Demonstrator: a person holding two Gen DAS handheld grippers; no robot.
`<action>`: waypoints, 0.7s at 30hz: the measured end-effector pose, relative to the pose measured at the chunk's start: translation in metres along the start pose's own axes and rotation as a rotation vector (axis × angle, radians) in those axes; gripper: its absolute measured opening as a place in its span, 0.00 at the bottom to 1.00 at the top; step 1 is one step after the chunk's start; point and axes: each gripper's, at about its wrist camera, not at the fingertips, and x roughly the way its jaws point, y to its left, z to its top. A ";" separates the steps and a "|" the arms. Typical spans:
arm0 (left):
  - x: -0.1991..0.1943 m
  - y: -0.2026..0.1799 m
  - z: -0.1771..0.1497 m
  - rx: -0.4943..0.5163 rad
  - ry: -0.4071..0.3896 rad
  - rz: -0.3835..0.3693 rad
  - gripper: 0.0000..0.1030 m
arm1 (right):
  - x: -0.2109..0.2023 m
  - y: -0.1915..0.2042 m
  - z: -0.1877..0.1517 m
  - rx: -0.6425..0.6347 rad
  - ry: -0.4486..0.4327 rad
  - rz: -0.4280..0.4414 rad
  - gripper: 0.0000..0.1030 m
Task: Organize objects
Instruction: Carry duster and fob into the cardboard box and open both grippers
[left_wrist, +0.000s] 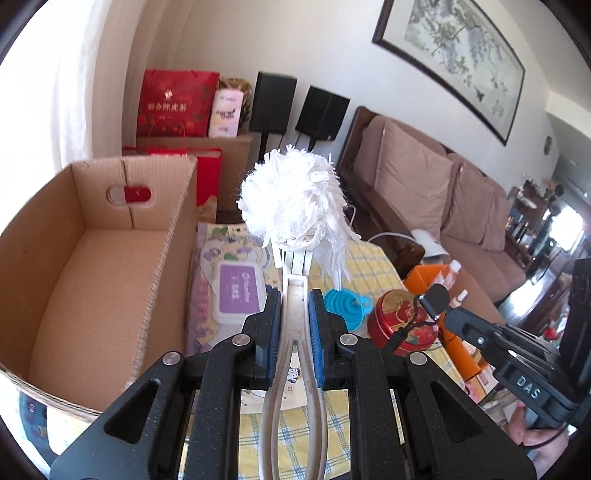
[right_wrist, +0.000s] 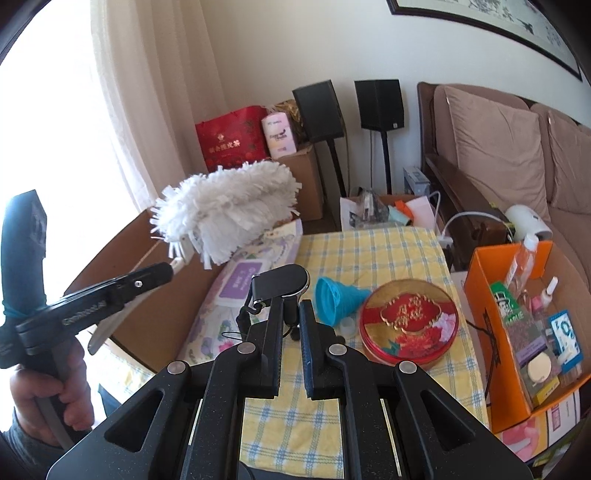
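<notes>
The left claw is clamped on the white handle of a duster, held up in the air with its fluffy white head pointing away from the camera. Below and to its left stands an open cardboard box, bare inside in what shows. The right claw is pressed together on a small black clip-like thing with a short cord hanging from it; what it is cannot be told. A hand grips the left tool's handle at the lower left of the right view.

A bench covered in a yellow checked cloth carries a pack of wipes with a purple lid, a blue funnel lying on its side, and a round red and gold tin just beside the funnel. To the right, an orange box holds a clear bottle and small packets. A brown sofa stands behind.
</notes>
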 end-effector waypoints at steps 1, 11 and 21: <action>-0.005 0.002 0.003 -0.002 -0.008 0.000 0.13 | 0.000 0.002 0.002 -0.002 -0.003 0.002 0.07; -0.046 0.035 0.019 -0.016 -0.074 0.061 0.13 | 0.003 0.045 0.034 -0.052 -0.031 0.079 0.07; -0.070 0.093 0.021 -0.072 -0.098 0.152 0.13 | 0.031 0.108 0.055 -0.095 -0.003 0.199 0.07</action>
